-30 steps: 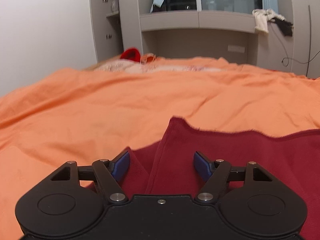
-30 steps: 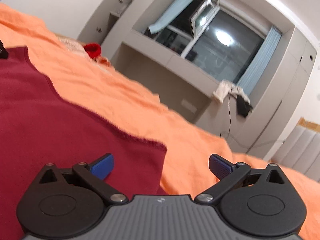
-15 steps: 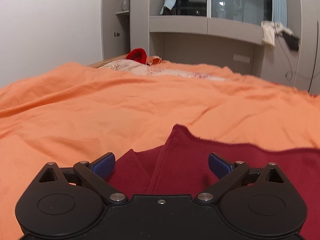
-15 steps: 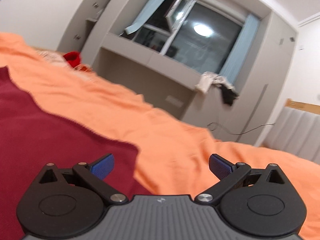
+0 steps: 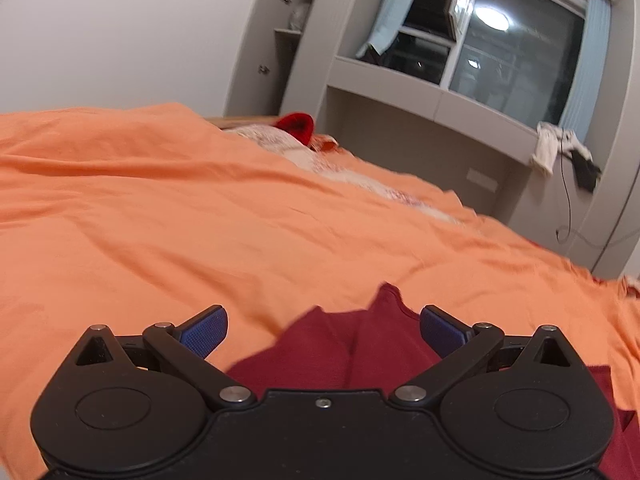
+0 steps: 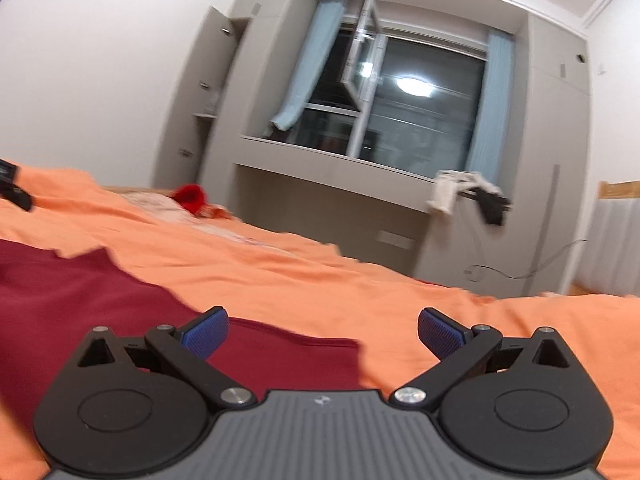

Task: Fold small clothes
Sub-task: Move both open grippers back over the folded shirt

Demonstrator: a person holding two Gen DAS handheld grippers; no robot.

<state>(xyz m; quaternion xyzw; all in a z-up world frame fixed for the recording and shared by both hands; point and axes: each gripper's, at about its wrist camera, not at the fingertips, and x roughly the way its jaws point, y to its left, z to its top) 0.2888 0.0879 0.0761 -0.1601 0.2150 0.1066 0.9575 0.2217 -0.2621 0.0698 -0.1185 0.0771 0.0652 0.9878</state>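
Dark-red garment point(image 5: 320, 356), a small knit piece, lies flat on the orange bedspread point(image 5: 160, 220) at the near edge of the bed. In the left wrist view its folded layers rise to a point just ahead of the left gripper point(image 5: 323, 325), with a crease running back toward the camera. That gripper's blue-padded fingers point(image 5: 204, 326) stand spread as wide as they go; the cloth lies below and between them, but neither pad presses on it, so nothing is held.

In the right wrist view the same garment point(image 6: 80, 312) fills the near left, and its corner ends under the gap of the right gripper point(image 6: 323, 326). Those jaws are also wide apart and empty: the left pad point(image 6: 206, 330) hangs over the red cloth, the right one over bare bedspread point(image 6: 400, 288).

Farther off, the bedspread runs wrinkled across the whole bed. At its far left lies a pale patterned cloth point(image 5: 280, 140) with a bright red item point(image 5: 296, 126) at its far end; what the red item is cannot be told.

Beyond the bed stands a grey built-in unit with an open recess point(image 5: 400, 132) under a ledge; the recess holds nothing that can be made out. A white cloth and a dark one point(image 5: 560, 148) hang over the ledge's right end, with a cable trailing below. Above is a dark window point(image 5: 512, 56) with light-blue curtains point(image 5: 384, 8), one sash swung open. A narrow shelf niche point(image 5: 292, 40) on the far left holds a blurred pale object.
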